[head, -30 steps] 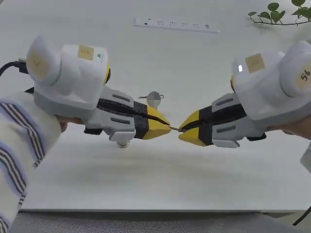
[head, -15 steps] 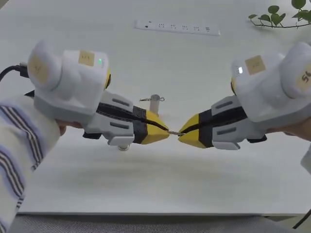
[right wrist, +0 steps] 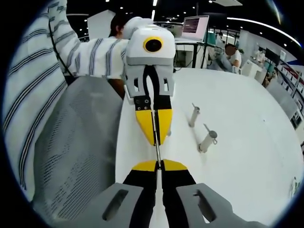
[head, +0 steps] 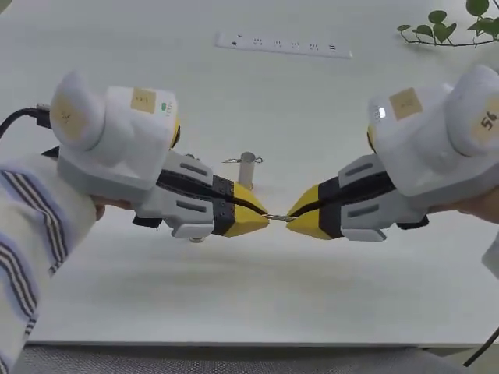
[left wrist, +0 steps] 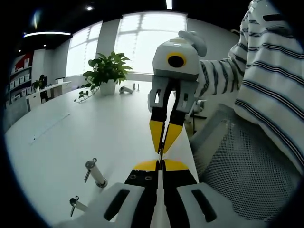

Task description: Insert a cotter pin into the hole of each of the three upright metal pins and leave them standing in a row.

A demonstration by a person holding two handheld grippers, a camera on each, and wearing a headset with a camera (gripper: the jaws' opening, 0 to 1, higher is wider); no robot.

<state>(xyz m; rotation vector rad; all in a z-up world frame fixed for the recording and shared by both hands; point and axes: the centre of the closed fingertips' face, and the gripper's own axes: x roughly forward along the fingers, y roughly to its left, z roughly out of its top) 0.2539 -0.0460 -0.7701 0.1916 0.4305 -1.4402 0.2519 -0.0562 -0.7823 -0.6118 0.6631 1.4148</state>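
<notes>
The cotter pin [head: 278, 217] is up in the air over the near half of the table [head: 327, 288], stretched between the two sets of tips. The left gripper [head: 263, 220] is pinched tight on one end and the right gripper [head: 292, 215] is pinched tight on the other. Both jaw pairs are closed down to a sliver, nose to nose and roughly level.

Just beyond them the right metal pin [head: 248, 167] stands upright on the table with a small looped wire [head: 257, 160] through its top. The left metal pin [head: 195, 235] is mostly hidden under the left gripper's body, with only a bit peeking out below. In the right gripper view both pins stand close together on the far side of the grippers.

The surface is a plain white matte table. A power strip [head: 283, 43] lies well back toward the far side and a plant [head: 448, 22] trails in at the far right corner. The left gripper view has big bright windows [left wrist: 152, 33] behind, and the right gripper view shows an office with a monitor [right wrist: 195, 24].

Hands: a striped sleeve [head: 23, 234] comes in from the left. Both grippers are held from the outside, angled inward and slightly down.

The table's near edge runs just below the grippers, with a mesh chair [right wrist: 71, 152] right up against it. There's plenty of bare table between the pins and the power strip.
</notes>
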